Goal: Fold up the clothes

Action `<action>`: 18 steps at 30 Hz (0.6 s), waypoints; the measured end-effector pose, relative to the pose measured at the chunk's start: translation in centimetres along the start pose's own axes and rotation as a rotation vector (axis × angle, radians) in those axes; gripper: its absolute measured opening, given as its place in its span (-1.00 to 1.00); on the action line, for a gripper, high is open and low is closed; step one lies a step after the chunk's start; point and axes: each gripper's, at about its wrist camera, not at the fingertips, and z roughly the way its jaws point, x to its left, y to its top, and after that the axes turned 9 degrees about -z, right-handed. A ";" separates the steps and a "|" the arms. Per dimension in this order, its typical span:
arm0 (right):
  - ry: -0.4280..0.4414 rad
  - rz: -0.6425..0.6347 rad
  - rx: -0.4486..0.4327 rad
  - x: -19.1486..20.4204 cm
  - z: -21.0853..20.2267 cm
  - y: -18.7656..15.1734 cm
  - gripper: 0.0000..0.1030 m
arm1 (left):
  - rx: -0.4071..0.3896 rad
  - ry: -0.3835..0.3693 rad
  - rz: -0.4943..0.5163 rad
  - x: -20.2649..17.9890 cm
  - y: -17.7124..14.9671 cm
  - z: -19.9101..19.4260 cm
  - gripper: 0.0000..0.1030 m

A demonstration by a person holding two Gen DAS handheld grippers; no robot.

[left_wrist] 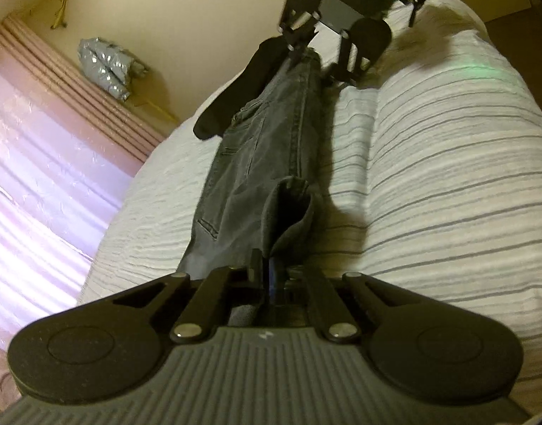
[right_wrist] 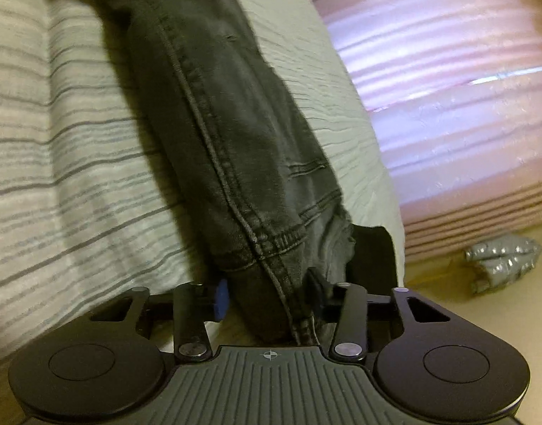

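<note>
Left jaws: the left gripper (left_wrist: 267, 265) is pinching one end of the dark grey jeans (left_wrist: 260, 148), its two fingers drawn almost together on a bunched fold of denim.
Right jaws: the right gripper (right_wrist: 267, 297) is standing partly apart with the other end of the jeans (right_wrist: 228, 134) lying between its fingers; a hemmed, stitched edge is filling most of the gap. The blue pad (right_wrist: 220, 299) is sitting just beside the cloth, and whether both pads are pressing on it cannot be told.
Right gripper from afar: in the left wrist view the right gripper (left_wrist: 320, 60) is showing at the far end of the jeans, blurred, its fingers straddling the denim.
Jeans: they are stretching in a long narrow band between the two grippers, folded lengthwise, with a pocket seam facing up.
Black cloth: a black garment (left_wrist: 232, 95) is lying under the far end of the jeans, poking out on one side.
Bed: the jeans are resting on a striped white bedspread (left_wrist: 430, 177), near its edge.
Beyond the bed: a pink quilted cover (right_wrist: 448, 88) is lying beside the bed, and a crumpled silver bag (right_wrist: 501, 258) is sitting on the cream floor (right_wrist: 448, 283).
</note>
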 end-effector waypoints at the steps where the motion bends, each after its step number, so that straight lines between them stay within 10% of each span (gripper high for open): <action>1: -0.021 0.017 -0.003 -0.3 -0.7 0.0 -0.24 | -0.012 0.006 0.008 0.0 0.2 -0.5 -0.96; 18: -0.089 0.164 0.176 4.4 -14.0 -8.6 -0.24 | -0.112 -0.132 0.026 -10.1 6.5 -6.3 -0.97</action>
